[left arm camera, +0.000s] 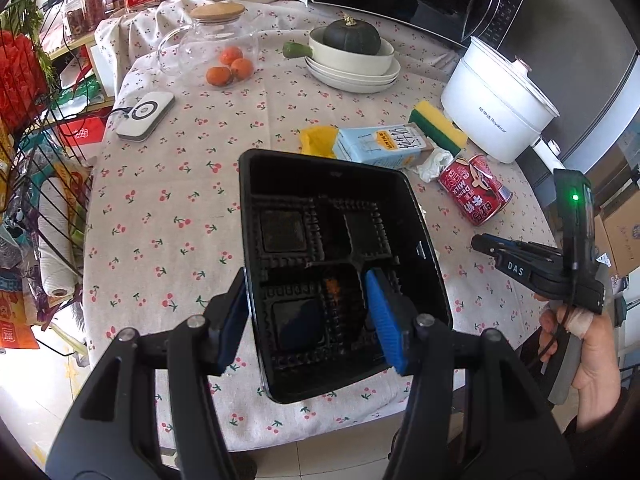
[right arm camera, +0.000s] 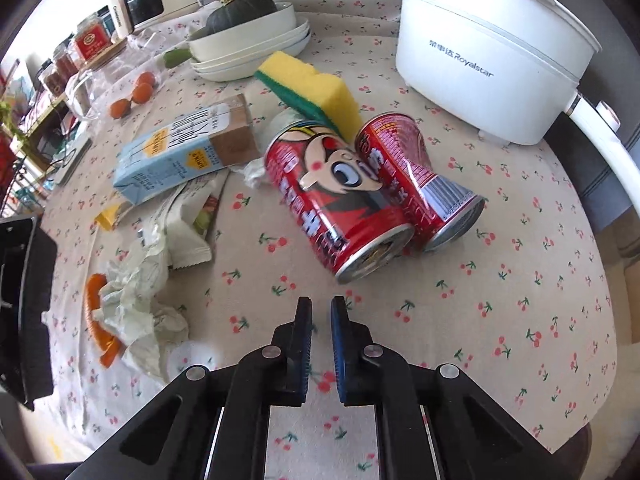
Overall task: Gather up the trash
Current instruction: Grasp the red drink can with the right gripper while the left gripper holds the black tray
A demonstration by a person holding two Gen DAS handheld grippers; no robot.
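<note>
2 red cans lie on their sides, touching, on the cherry-print tablecloth, yellow-green sponge just behind them. Left of them: light-blue carton, crumpled wrappers, orange peel. Left gripper clamps the near-left wall of a black compartment tray, 1 pad inside, 1 outside. Right gripper nearly closed, nothing between pads, just short of the cans.

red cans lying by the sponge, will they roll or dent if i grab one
Both red cans lie on their sides touching, so a nudge would probably roll them. They look like thin metal, likely light and easy to dent. The smooth printed wall may slip between the pads.
</note>
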